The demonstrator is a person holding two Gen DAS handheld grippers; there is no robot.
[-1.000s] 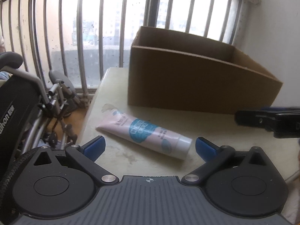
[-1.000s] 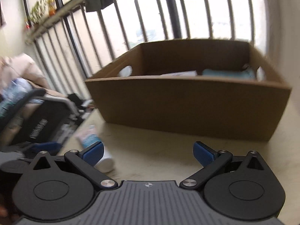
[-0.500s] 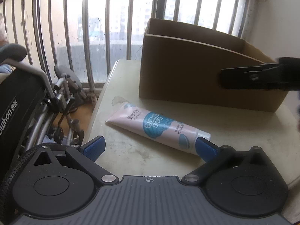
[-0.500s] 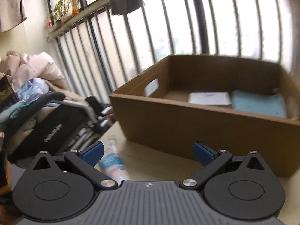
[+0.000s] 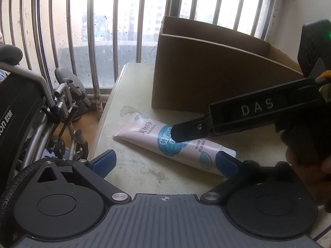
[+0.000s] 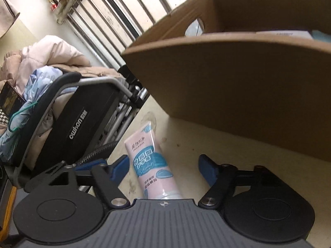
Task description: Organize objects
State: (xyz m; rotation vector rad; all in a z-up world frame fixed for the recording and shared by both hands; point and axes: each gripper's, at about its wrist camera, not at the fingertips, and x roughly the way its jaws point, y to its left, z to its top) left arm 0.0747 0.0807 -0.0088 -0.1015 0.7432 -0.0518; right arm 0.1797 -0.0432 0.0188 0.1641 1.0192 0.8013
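A pink tube with a blue label [image 5: 165, 144] lies flat on the beige table [image 5: 132, 95], in front of the brown cardboard box [image 5: 206, 78]. My left gripper [image 5: 164, 163] hovers open just short of the tube, its right fingertip by the cap end. My right gripper [image 6: 163, 168] points down over the tube [image 6: 148, 157], which lies lengthwise between its blue fingers. The jaws are closing; the left pad is close beside the tube and the right pad stands clear of it. In the left wrist view a black finger of the right gripper [image 5: 190, 132] crosses the tube's middle.
The box [image 6: 238, 95] holds a white flat pack [image 6: 285, 33] and a teal item. A black wheelchair [image 6: 68, 128] with piled clothes stands off the table's left edge [image 5: 107, 111]. Barred windows [image 5: 93, 31] run behind. A hand [image 5: 310, 171] holds the right gripper.
The right gripper swung away from the box, down and left over the tube, and its jaws narrowed. Its finger entered the left wrist view from the right. The left gripper barely moved.
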